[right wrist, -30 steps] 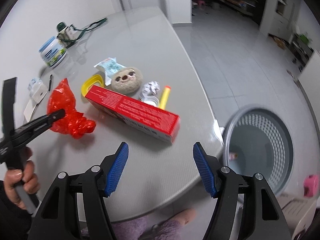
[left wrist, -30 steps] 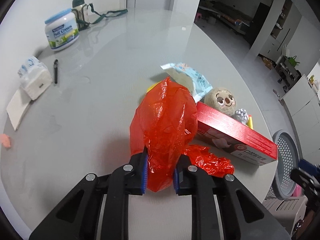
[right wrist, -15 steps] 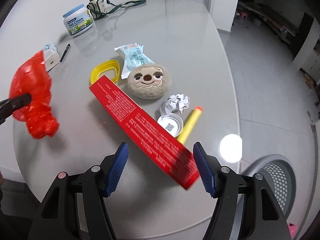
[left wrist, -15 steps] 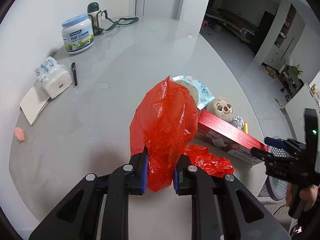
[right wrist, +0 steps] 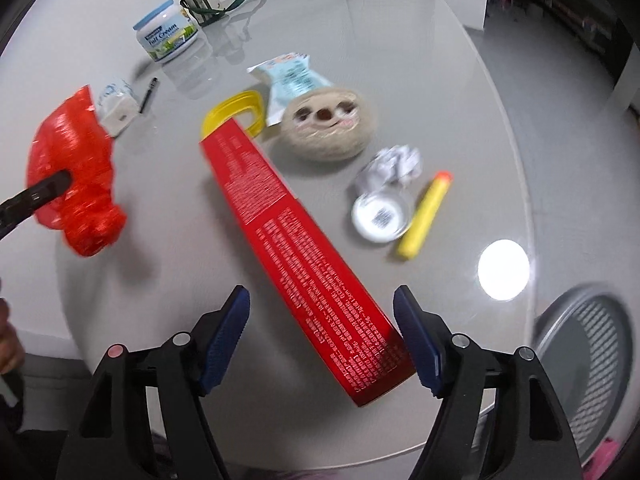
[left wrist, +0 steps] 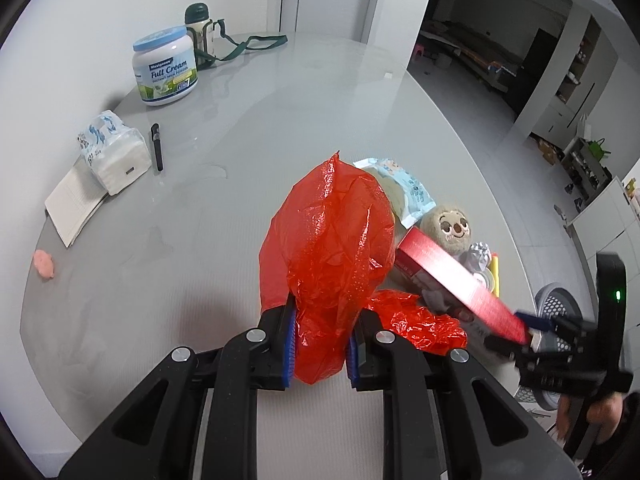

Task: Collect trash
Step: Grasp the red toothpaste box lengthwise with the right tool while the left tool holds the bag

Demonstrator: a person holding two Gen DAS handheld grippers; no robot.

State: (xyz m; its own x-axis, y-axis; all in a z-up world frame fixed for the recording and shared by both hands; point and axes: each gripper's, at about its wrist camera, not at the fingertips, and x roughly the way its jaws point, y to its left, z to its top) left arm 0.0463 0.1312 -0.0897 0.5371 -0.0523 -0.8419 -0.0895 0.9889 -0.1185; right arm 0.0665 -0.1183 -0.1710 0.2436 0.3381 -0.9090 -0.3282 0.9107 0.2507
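My left gripper (left wrist: 320,344) is shut on a red plastic bag (left wrist: 332,248) and holds it above the grey table (left wrist: 168,264); the bag also shows at the left of the right wrist view (right wrist: 76,172). My right gripper (right wrist: 322,340) is open, with its jaws on either side of the near end of a long red box (right wrist: 296,252). The box (left wrist: 456,280) lies on the table by the front edge. A crumpled paper ball (right wrist: 394,164), a white lid (right wrist: 380,216) and a yellow tube (right wrist: 426,214) lie right of the box.
A plush sloth face (right wrist: 326,124), a blue wipes packet (right wrist: 292,80) and a yellow ring (right wrist: 236,110) lie behind the box. A milk powder tub (left wrist: 166,66), bottle (left wrist: 200,28), tissue pack (left wrist: 114,152) and pen (left wrist: 157,146) stand far left. A mesh bin (right wrist: 592,364) is on the floor, right.
My right gripper has moved in towards the table and now straddles the near end of the red box. My left gripper has kept its hold on the red bag.
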